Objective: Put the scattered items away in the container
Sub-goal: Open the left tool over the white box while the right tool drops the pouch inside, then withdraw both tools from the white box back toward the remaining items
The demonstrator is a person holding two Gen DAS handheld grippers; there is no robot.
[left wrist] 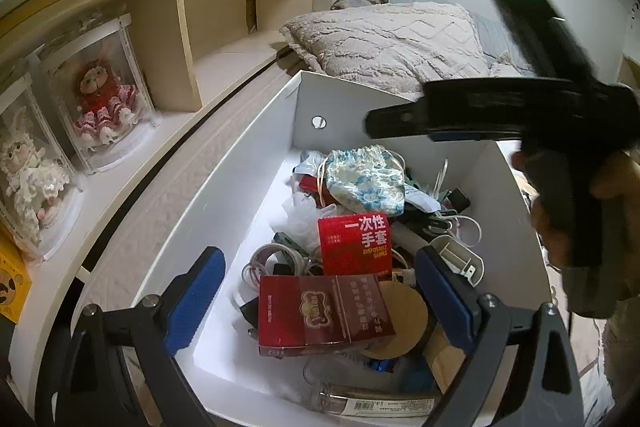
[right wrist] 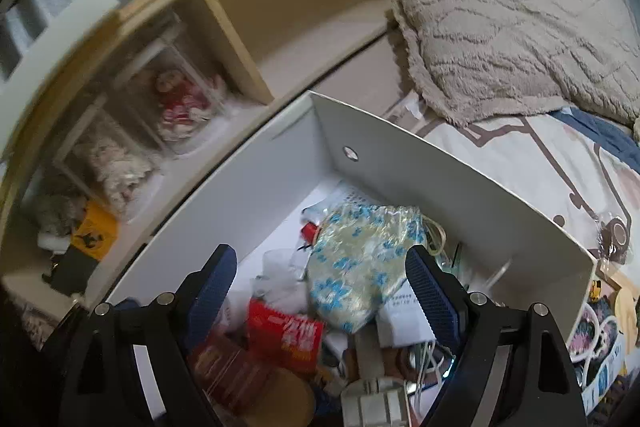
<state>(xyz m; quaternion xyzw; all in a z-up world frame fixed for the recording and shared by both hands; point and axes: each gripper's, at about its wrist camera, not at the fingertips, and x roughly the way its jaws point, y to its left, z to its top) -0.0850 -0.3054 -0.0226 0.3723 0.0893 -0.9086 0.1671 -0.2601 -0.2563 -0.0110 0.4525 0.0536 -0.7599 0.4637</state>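
A white open box (left wrist: pixel 224 187) sits on the bed, filled with clutter: a dark red carton (left wrist: pixel 316 311), a red disposable-gloves box (left wrist: pixel 354 245), a blue-flowered pouch (left wrist: pixel 366 179), cables and a round cork coaster (left wrist: pixel 404 319). My left gripper (left wrist: pixel 320 291) is open and empty above the box's near end. The right gripper (right wrist: pixel 320 287) is open and empty over the pouch (right wrist: pixel 360 267) inside the box (right wrist: pixel 440 171). In the left wrist view the right gripper's black body (left wrist: pixel 500 107) hangs over the box's far right corner.
A wooden shelf (left wrist: pixel 192 39) with boxed dolls (left wrist: pixel 100 95) runs along the left. A beige fluffy pillow (left wrist: pixel 392 43) lies behind the box. Loose items (right wrist: pixel 612 239) lie on the bedsheet (right wrist: pixel 520 155) right of the box.
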